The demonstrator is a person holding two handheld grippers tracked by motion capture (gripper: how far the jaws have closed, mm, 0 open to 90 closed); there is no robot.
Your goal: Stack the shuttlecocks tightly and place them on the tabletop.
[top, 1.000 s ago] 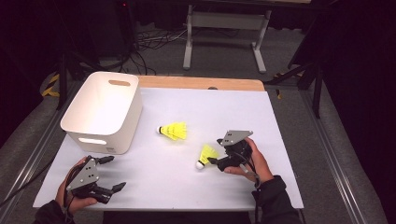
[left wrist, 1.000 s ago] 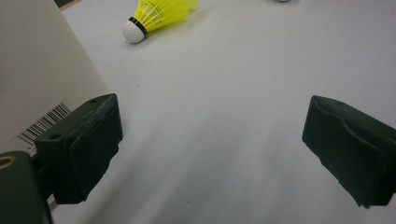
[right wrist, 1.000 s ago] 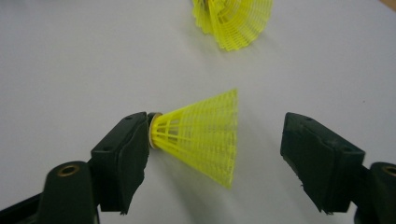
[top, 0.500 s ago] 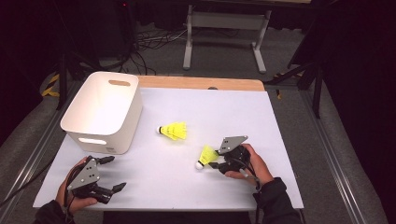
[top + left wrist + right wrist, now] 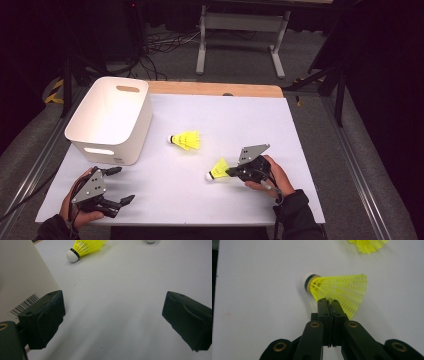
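White-topped table (image 5: 300, 130) with a wooden far edge, bearing a white plastic bin (image 5: 111, 119) at far left, one yellow shuttlecock (image 5: 185, 140) just right of it, and another (image 5: 217, 170) nearer.

white bin (image 5: 111, 120) on table's left | second yellow shuttlecock (image 5: 185, 140) mid-table | barcode label (image 5: 24, 304) apparently on bin wall

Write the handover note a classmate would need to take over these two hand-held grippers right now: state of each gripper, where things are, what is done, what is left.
Right gripper: jaws have just closed, pinching the skirt edge of the near shuttlecock, which lies on the white table.
Left gripper: open, holding nothing, low over the table beside the white bin.
The second shuttlecock lies loose mid-table.
Done: the first shuttlecock is gripped.
Left, probably: lift it, drop it in the bin, then fetch the second one.
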